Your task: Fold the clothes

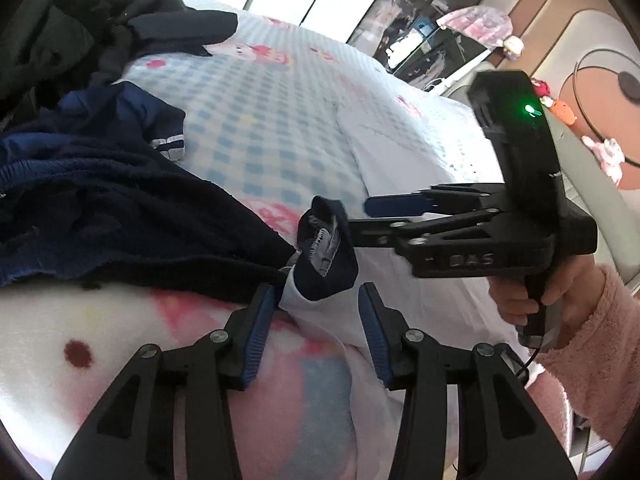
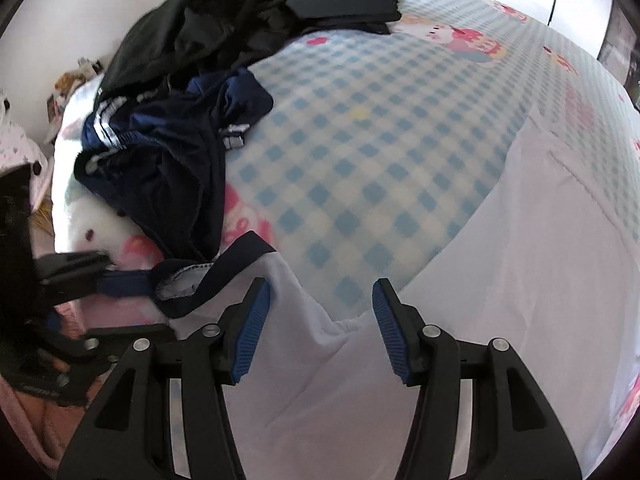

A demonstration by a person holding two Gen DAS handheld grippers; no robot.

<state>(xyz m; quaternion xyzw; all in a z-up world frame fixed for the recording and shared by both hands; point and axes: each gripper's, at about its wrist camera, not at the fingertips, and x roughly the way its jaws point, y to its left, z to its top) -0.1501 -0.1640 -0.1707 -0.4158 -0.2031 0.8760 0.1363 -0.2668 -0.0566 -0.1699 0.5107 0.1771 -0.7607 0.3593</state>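
Observation:
A white garment (image 2: 320,360) with a navy collar (image 2: 180,284) lies spread on the checked bed blanket (image 2: 380,160). My right gripper (image 2: 320,304) is open just above the white cloth, and the collar lies left of its left finger. In the left wrist view the collar (image 1: 324,248) stands bunched up at the tips of my open left gripper (image 1: 318,308). The right gripper (image 1: 358,216) reaches in from the right, its lower fingertip hidden behind the collar. The left gripper (image 2: 160,304) enters the right wrist view from the left, with a blue pad against the collar.
A crumpled navy garment pile (image 1: 100,200) lies left of the collar, with black clothes (image 1: 80,40) behind it. A hand in a pink fleece sleeve (image 1: 592,340) holds the right gripper. Dark shelves (image 1: 420,20) and plush toys (image 1: 608,152) stand beyond the bed.

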